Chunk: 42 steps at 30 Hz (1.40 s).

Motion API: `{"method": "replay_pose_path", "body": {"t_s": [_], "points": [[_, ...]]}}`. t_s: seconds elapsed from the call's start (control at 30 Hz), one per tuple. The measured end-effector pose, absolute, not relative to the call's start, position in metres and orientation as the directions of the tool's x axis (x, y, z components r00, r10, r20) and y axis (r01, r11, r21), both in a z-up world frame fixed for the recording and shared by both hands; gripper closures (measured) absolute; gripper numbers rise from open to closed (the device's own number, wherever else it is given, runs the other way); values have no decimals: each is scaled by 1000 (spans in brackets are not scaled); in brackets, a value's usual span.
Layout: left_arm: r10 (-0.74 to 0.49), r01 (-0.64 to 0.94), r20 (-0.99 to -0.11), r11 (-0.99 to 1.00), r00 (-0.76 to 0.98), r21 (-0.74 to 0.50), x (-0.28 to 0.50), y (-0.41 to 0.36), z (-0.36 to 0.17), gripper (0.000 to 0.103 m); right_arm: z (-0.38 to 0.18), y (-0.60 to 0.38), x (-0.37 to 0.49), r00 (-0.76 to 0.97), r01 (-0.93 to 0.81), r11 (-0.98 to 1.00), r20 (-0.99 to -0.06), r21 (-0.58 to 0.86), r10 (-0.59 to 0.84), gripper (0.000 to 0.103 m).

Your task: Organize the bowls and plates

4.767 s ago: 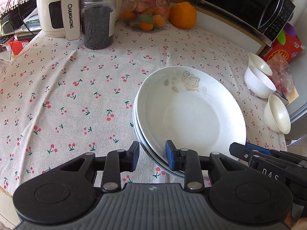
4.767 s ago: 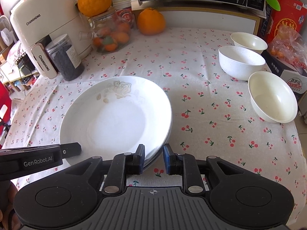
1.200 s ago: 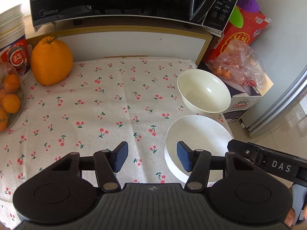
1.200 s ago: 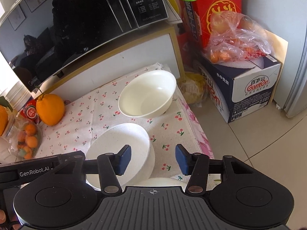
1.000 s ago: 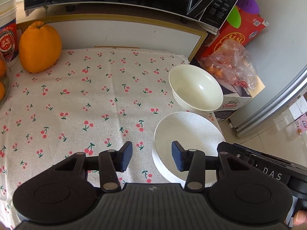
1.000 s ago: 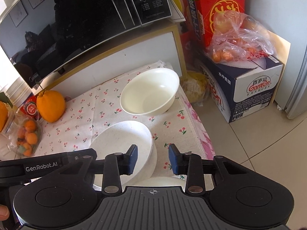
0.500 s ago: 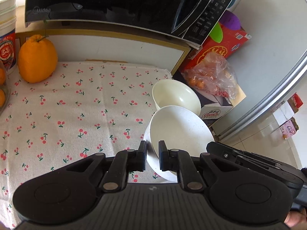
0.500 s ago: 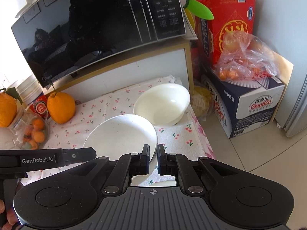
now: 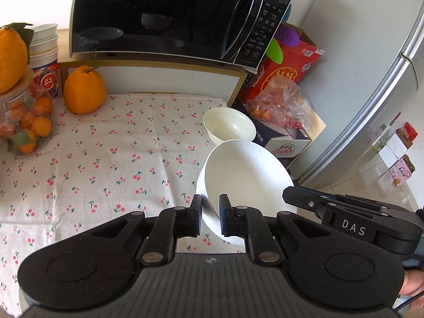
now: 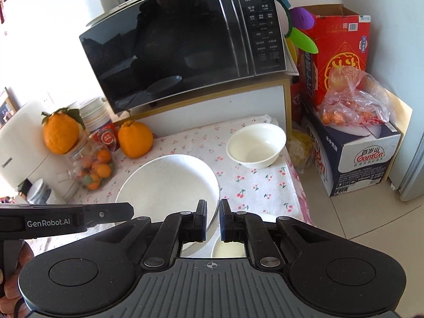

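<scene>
A white speckled bowl (image 9: pixel 246 175) is held up above the cherry-print tablecloth (image 9: pixel 111 159), tilted. My left gripper (image 9: pixel 210 210) is shut on its near left rim. My right gripper (image 10: pixel 213 216) is shut on its right rim; the bowl (image 10: pixel 167 185) fills the middle of the right wrist view. A second, smaller white bowl (image 9: pixel 229 126) stands on the cloth at the far right corner, also in the right wrist view (image 10: pixel 255 144). A third bowl (image 10: pixel 228 249) shows partly below my right gripper.
A black microwave (image 9: pixel 172 18) stands on a shelf behind the table. An orange (image 9: pixel 84 90) and a jar of small fruit (image 9: pixel 23 122) stand at the back left. Boxes and a bag of fruit (image 10: pixel 352 106) sit right of the table edge.
Both grippers closed on the speckled bowl's rim and lifted it off the cloth, tilted. Both cameras have risen and pulled back from the table.
</scene>
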<state>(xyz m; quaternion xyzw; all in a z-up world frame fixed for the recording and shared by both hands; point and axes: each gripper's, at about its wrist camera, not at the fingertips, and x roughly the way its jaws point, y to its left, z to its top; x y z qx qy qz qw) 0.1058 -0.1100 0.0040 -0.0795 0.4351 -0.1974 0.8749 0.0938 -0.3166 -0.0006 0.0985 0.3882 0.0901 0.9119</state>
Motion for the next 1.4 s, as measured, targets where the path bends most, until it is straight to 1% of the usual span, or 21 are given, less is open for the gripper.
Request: {"method": "replay_pose_path", "body": {"t_s": [0.1,0.33,0.4,0.5,0.6,0.7,0.8,1.03,1.4], "points": [[-414,244,-750,910,516,-335,85,-102,-5,91,-8,-307,68,658,-108,971,-716,215,232,92],[-427,252,-761,904,488,-346,48,-98,-21,89,-32,-296,31,599,-107,981,-777,162,193,92],[-430,265,-762,902,484,-341,43,-102,-26,89,-36,-297,24,592,-97,983,-785,157,184,89],[-422,282,-773,904,475,-321,37,-108,-36,90,-39,-300,16,591,-79,985,-789,154,171,89],[-424,278,-799,902,428,-330,36,-113,-52,90,-43,-303,13,578,-70,986,-799,154,166,89],[-410,282,-812,907,415,-313,37,-115,-63,90,-52,-301,16,544,-67,987,-825,144,157,89],[-407,282,-812,908,419,-309,36,-114,-64,89,-60,-295,19,523,-74,992,-843,103,127,89],[-411,295,-822,904,395,-310,36,-115,-71,89,-63,-294,23,510,-69,993,-852,95,117,89],[-424,303,-815,897,395,-320,37,-115,-67,75,-62,-297,24,514,-64,993,-849,101,120,89]]}}
